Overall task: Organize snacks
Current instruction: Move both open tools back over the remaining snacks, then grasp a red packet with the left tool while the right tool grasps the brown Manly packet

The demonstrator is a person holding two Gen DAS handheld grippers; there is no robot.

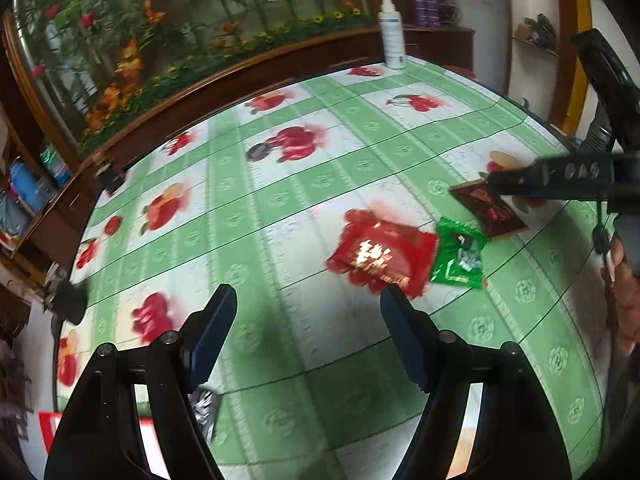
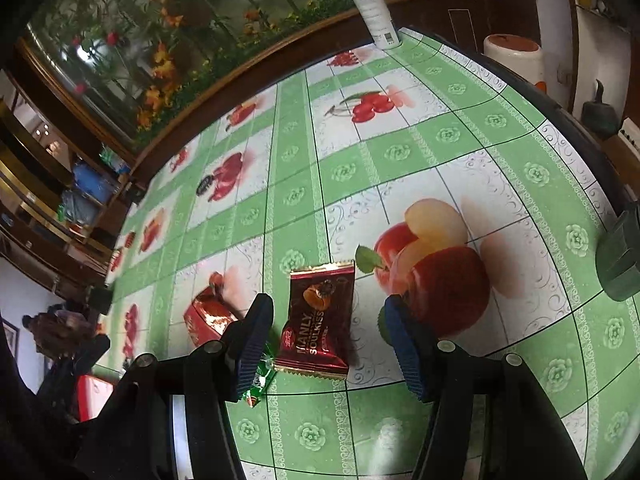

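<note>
Right tongs (image 2: 326, 340) stand spread, untouching, astride the maroon chocolate packet (image 2: 318, 320).

Three snack packets flat on the tabletop (image 2: 400, 160) in a row: large packet (image 1: 382, 254) leftmost, small packet (image 1: 460, 256) touching its right edge, chocolate packet (image 2: 318, 320) just beyond to the right. Spray bottle (image 2: 370, 4) upright at the far edge. Chocolate packet between the right gripper (image 2: 326, 340) fingers.
</note>
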